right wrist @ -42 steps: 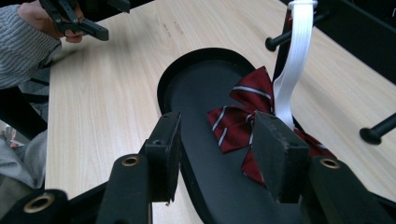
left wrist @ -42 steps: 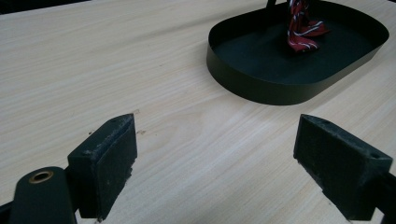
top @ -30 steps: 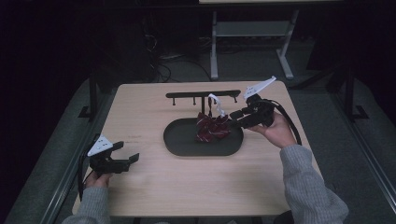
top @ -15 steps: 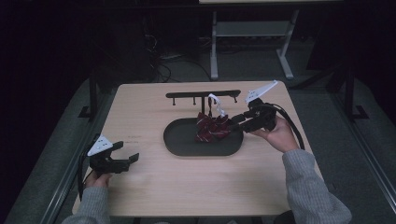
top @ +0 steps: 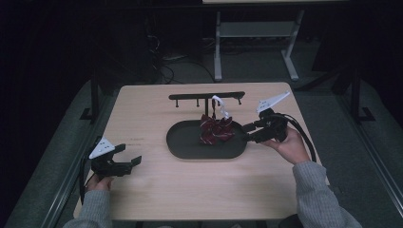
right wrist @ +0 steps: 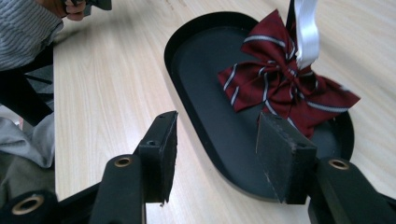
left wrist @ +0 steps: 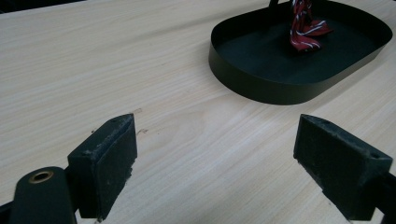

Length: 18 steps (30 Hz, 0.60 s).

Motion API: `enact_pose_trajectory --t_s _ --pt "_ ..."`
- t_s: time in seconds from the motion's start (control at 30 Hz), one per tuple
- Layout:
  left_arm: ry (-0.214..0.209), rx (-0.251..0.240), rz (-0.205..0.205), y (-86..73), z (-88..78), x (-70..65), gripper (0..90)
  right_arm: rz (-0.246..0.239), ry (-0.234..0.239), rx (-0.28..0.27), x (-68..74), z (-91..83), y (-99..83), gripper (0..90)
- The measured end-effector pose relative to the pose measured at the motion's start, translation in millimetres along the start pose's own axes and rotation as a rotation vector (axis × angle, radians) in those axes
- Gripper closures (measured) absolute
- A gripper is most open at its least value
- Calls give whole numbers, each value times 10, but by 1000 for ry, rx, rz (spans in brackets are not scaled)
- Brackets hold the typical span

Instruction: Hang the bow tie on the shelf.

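Locate the worktop (top: 157,190) first; note the black oval tray (top: 190,149) at its middle, slightly toward the right edge; note the black rack (top: 190,97) with its row of pegs behind the tray, toward the far edge.

Find the red striped bow (top: 216,130) in the right half of the tray, lying on the tray floor just below the rack bar; follow its white strap (top: 219,105) upward from the bow to the bar; cannot tell whether the strap is hooked over a peg or merely leans against the bar.

Check the right tool (top: 247,133) at the right end of the tray, near the right edge of the worktop; read its jaws as roughly half open with nothing gripped; in the right gripper view (right wrist: 217,119) see the tray rim passing between the jaws and the bow just beyond one pad, apart from it.

Check the left tool (top: 129,154) near the front-left corner of the worktop, well apart from the tray; read its jaws as wide open and empty, with bare wood between them (left wrist: 217,121).

Judge progress as follows: bow delivered to tray and rack, released by both tools; left to do, probably: confirm the strap on its peg and clear the right tool from the tray.
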<state>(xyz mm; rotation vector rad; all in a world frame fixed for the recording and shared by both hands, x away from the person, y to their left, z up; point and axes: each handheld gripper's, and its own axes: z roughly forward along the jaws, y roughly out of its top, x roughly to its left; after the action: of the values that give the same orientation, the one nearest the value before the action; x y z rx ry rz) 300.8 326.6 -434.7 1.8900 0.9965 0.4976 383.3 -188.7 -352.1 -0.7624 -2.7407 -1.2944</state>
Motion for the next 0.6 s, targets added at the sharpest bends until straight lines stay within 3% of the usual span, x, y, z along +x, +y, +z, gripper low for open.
enact_pose_trajectory --t_s 0.1,0.23,0.3,0.4,0.6 --pt "1 9 5 -1 -1 4 130 -11 -16 -16 20 -6 -67 474" --pt "1 4 0 -1 0 3 130 15 -5 0 12 7 -132 470" --pt "1 6 3 0 -2 1 130 0 -25 -13 31 1 -173 472" --pt "2 0 1 1 -4 2 130 26 -12 0 20 -1 -230 468" --pt "2 7 7 0 2 3 130 39 -32 -13 37 -32 -381 467"
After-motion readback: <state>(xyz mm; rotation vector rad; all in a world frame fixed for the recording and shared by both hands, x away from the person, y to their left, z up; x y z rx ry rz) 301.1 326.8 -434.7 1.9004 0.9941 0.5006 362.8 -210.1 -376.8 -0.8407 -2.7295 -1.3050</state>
